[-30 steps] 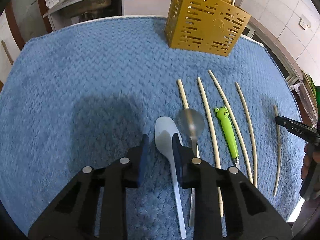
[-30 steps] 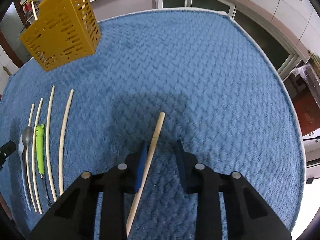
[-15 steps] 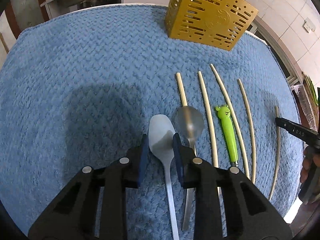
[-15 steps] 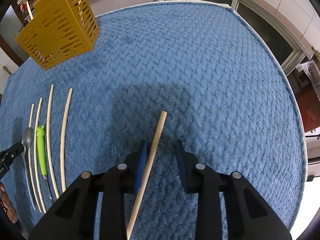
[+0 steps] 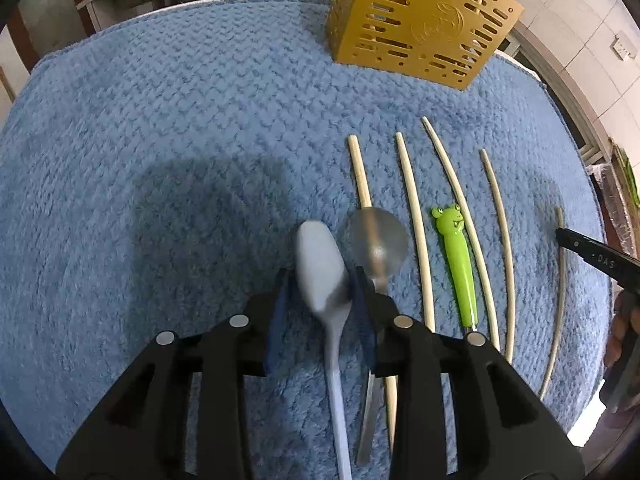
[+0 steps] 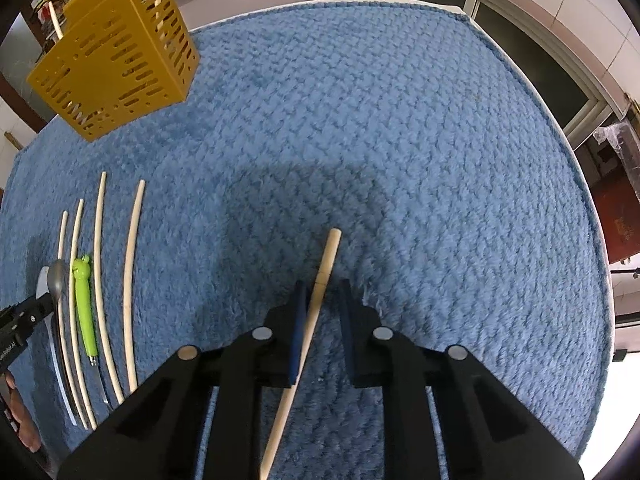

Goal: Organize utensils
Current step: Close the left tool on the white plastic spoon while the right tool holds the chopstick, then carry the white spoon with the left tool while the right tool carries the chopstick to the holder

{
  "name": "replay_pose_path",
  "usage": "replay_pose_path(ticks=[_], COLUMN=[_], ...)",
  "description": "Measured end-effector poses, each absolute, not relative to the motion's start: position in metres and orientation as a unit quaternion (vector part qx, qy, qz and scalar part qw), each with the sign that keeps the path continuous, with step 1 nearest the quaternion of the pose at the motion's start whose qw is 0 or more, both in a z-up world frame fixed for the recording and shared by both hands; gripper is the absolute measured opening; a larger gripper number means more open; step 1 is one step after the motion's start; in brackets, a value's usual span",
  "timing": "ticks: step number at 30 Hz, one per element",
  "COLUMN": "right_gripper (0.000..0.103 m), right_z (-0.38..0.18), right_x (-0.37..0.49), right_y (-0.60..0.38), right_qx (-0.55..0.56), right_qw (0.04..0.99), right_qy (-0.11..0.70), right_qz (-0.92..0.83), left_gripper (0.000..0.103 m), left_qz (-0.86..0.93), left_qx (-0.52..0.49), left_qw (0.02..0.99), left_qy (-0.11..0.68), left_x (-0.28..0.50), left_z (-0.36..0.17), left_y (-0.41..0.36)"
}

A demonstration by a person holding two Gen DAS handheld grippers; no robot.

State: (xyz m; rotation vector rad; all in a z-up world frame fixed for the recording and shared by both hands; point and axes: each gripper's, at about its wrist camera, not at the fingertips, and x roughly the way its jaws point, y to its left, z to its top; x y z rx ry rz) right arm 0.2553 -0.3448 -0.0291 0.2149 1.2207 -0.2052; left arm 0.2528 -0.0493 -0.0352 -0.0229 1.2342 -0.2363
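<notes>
Closing my right gripper [image 6: 322, 300] on the lone chopstick [image 6: 316, 308], after both hands sank, my left gripper [image 5: 320, 292] opening around the pale spoon [image 5: 320, 268], I'm ready to lift for the yellow caddy [image 6: 116, 68].

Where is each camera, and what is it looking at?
Left wrist: sits on the left gripper, looking steeply down at a pale spoon between its opening jaws; the other hand shows at the right edge.
Right wrist: sits on the right gripper, looking steeply down at a chopstick between its closing jaws.
Both share: the blue mat, yellow basket and green frog utensil.
</notes>
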Motion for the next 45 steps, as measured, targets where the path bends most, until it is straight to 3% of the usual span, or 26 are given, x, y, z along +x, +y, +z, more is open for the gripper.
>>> replay_pose_path(ticks=[15, 25, 36, 45], right_gripper=[0.009, 0.006, 0.006, 0.006], right_z=[-0.031, -0.014, 0.005, 0.032], right_x=[0.235, 0.213, 0.210, 0.200], right_y=[-0.338, -0.335, -0.327, -0.320], right_qx=[0.106, 0.117, 0.118, 0.128], right_qw=[0.845, 0.865, 0.882, 0.907], right_qy=[0.512, 0.477, 0.448, 0.396], right_qz=[-0.116, -0.105, -0.087, -0.071], left_gripper=[0.027, 0.002, 0.002, 0.002], left_qz=[-0.104, -0.124, -0.141, -0.186], left_qx=[-0.019, -0.041, -0.059, -0.106], left_qw=[0.828, 0.838, 0.845, 0.864], left_qy=[0.550, 0.529, 0.513, 0.455], left_x=[0.244, 0.232, 0.228, 0.216], left_z=[-0.034, -0.014, -0.009, 0.023], left_y=[-0.046, -0.038, -0.030, -0.021])
